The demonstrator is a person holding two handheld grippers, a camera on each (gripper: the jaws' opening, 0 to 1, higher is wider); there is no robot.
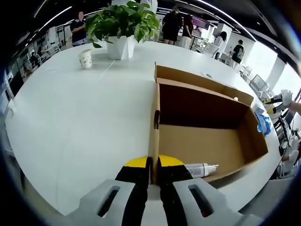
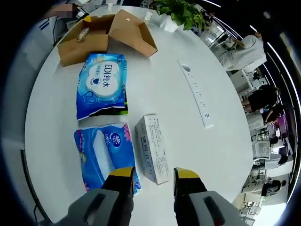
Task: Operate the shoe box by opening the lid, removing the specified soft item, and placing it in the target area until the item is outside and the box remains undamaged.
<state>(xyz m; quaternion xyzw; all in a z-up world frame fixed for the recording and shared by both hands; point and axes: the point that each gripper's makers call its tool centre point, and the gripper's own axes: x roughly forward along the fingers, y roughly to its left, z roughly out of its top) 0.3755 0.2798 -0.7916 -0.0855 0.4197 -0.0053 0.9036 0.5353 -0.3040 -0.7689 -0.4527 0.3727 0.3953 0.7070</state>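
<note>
tissue pack (image 2: 101,157) lies just ahead of right hand-held gripper (image 2: 154,180), released.

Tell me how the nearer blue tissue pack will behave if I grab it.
The pack looks like soft film, so it would probably squash and sag. Glossy wrap may slip between the right gripper jaws. Likely light; it lies flat beside the white box.

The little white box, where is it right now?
In the right gripper view the small white box lies on the white table, just ahead of the open right gripper, beside the nearer blue tissue pack.
</note>
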